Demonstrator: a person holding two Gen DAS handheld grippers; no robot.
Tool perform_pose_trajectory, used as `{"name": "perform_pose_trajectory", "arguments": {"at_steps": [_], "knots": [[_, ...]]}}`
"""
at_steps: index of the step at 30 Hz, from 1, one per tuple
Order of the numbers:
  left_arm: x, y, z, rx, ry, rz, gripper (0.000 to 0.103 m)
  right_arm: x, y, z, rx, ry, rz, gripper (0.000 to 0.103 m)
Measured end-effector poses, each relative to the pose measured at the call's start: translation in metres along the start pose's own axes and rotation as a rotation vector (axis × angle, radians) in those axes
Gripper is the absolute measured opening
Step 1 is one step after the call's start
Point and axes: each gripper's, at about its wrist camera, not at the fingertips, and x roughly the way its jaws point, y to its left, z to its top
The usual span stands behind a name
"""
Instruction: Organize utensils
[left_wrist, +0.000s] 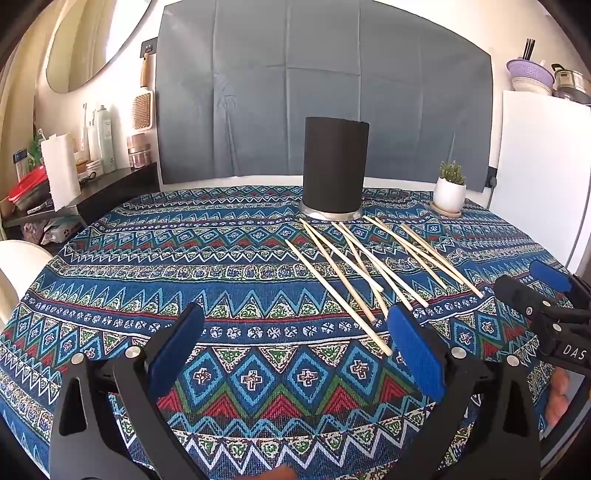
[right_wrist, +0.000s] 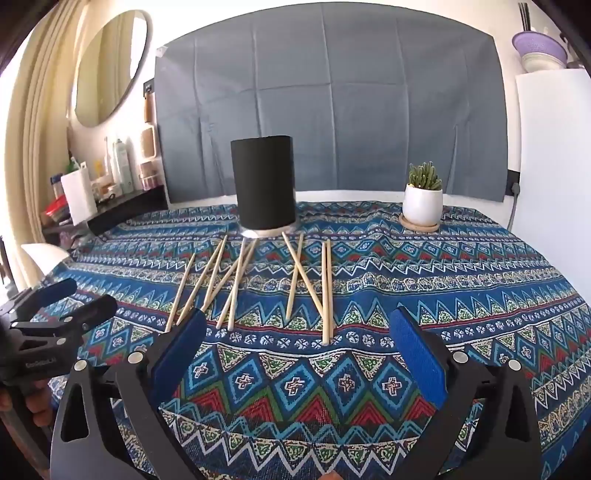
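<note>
Chopsticks (right_wrist: 236, 280) lie loose and crossed on the cloth ahead of both fingertips, before the black holder (right_wrist: 264, 184). Left gripper (left_wrist: 295, 339) and right gripper (right_wrist: 299, 343) spread wide, empty. Risk (judged): overlapping sticks may roll or come up two together.

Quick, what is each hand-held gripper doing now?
Left hand-held gripper: open, holding nothing.
Right hand-held gripper: open, holding nothing.

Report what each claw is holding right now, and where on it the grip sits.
Nothing is held. The left claw and the right claw both stand wide open above the tablecloth, and the chopsticks lie untouched before the black holder.
</note>
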Motion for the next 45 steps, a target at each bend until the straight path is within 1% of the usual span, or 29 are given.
{"name": "perform_pose_trajectory", "arguments": {"at_steps": [9,15,45], "knots": [[0.0032,-0.0029,0.0036,0.003,0.019,-0.001,0.097,-0.0002,0.0006,-0.0015,-0.006,0.0,0.0,0.095],[0.004,-0.0047,0.0047,0.009,0.016,0.012,0.097,-0.0008,0.001,-0.002,-0.01,-0.001,-0.001,0.095],[0.0018,-0.0062,-0.001,0.027,0.006,0.011,0.097,-0.004,0.0043,0.0001,-0.031,-0.012,-0.016,0.095]]}}
